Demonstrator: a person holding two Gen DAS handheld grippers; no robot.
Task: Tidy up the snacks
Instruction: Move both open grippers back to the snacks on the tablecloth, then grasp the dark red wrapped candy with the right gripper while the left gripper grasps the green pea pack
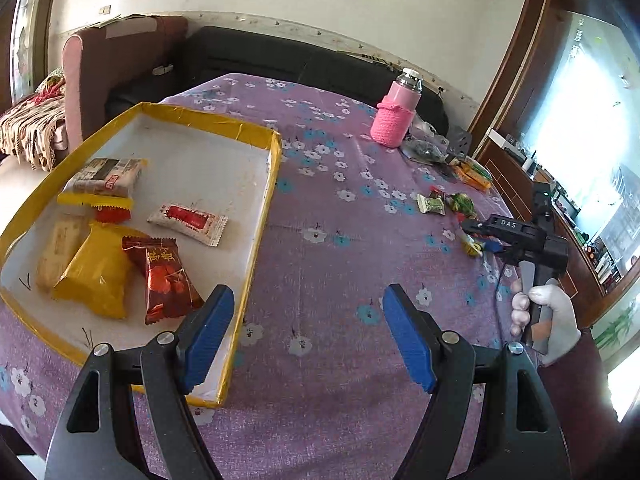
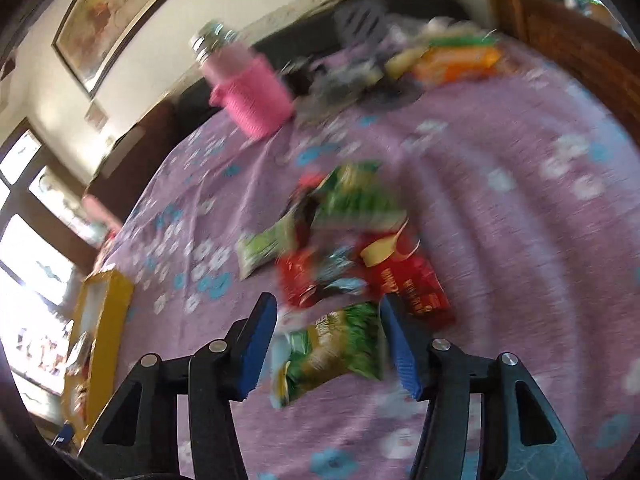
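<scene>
1. The left hand-held gripper (image 1: 308,336) hung released over the purple flowered tabletop (image 1: 340,208), its blue pads wide apart with nothing between them; the left pad overlapped the near right corner of the yellow-rimmed tray (image 1: 262,200).
2. In the tray lay six snacks: a dark red packet (image 1: 162,276) with gold characters (too small to read), a plain yellow packet (image 1: 98,276), a white sachet (image 1: 188,224) with a red label, a beige bar (image 1: 60,248), a pale printed packet (image 1: 108,176) and a small packet with a yellow zigzag edge (image 1: 96,202).
3. The right hand-held gripper (image 2: 328,344) stood part-open, a green packet (image 2: 336,352) lying on the cloth between its pads; blur hid whether they touched it.
4. Just beyond it lay the loose pile: red packets (image 2: 416,288) with unreadable yellow print and further green ones (image 2: 356,196).
5. In the left wrist view, the right tool's body (image 1: 516,232) read "DAS", held by a white-gloved hand (image 1: 548,312).
6. A pink bottle (image 1: 394,116) in a knitted sleeve stood far back, near an orange pack (image 1: 472,174).
</scene>
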